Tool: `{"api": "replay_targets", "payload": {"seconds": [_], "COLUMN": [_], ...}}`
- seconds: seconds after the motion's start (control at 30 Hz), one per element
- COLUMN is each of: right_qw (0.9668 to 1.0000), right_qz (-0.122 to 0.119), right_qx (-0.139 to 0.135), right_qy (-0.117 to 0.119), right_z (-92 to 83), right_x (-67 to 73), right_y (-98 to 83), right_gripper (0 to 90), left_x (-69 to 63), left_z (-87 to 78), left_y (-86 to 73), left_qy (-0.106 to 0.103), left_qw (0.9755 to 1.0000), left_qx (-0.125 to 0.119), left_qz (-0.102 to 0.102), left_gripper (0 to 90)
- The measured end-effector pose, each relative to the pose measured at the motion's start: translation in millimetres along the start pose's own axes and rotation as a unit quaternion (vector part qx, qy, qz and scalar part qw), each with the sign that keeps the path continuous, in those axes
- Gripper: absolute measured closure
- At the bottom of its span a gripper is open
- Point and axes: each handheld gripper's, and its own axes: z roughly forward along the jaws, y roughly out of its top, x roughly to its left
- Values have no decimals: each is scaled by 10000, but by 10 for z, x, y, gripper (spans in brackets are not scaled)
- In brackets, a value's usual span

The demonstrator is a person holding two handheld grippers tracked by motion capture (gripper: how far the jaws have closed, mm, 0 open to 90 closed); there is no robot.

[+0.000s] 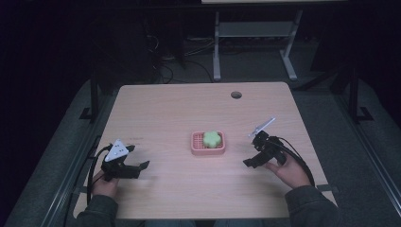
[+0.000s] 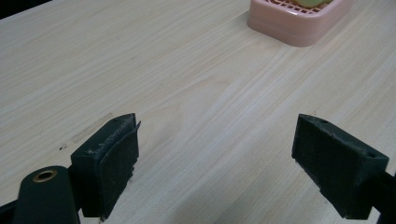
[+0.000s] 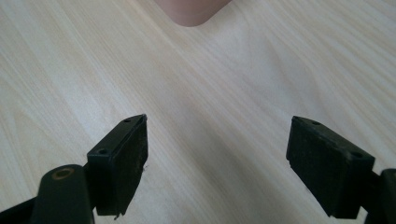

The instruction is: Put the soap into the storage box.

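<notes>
**Two open tools flank a pink tray on the desk**

A light wooden desk [image 1: 179, 109] carries a small pink tray [image 1: 208, 149] near its middle, slightly toward the near side. A pale green, flower-shaped block [image 1: 212, 139] lies on the tray's gridded top.

The left tool [image 1: 135, 160] sits at the near left of the desk, held by the person's left hand [image 1: 105, 184], with a grey three-cornered plate on top of it. Its jaws stand wide apart with nothing between them, well apart from the tray. In the left gripper view the left tool [image 2: 215, 156] hovers low over bare wood, and the pink tray [image 2: 299, 23] shows at the far right with a sliver of the green block [image 2: 315, 3] on it.

The right tool [image 1: 251, 149] is at the near right, held by the right hand [image 1: 289, 171], a dark cable looping from it. Its jaws are also spread with nothing held. In the right gripper view the right tool [image 3: 217, 151] points toward a rounded corner of the pink tray [image 3: 191, 11] at the far edge, bare wood between them.

A round hole [image 1: 236, 94] sits near the desk's far edge.
</notes>
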Motion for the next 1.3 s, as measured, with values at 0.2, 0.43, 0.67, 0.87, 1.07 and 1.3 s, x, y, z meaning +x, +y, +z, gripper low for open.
{"api": "replay_targets", "payload": {"seconds": [0.2,0.43,0.67,0.87,1.07,1.3], "right_qw": [10000,9999,9998,9996,9994,9990], "right_qz": [21,125,186,267,319,390], "right_qx": [-2,-1,-50,-30,-96,-188], "right_qy": [-27,-29,-71,-37,-22,-54], "right_z": [-5,-8,-39,-16,-14,-51], "right_x": [17,6,29,40,63,101], "right_y": [-98,-258,-354,-470,-604,-713], "right_gripper": [205,207,207,207,208,208], "left_x": [-6,6,0,-2,0,-1], "left_z": [9,5,9,11,13,14], "left_y": [-8,-9,-11,-10,-13,-14], "left_qy": [5,16,15,14,13,21], "left_qw": [10000,10000,10000,10000,10000,10000], "left_qx": [-58,-19,11,37,41,27], "left_qz": [-45,39,42,52,40,46], "left_gripper": [144,144,144,144,144,144]}}
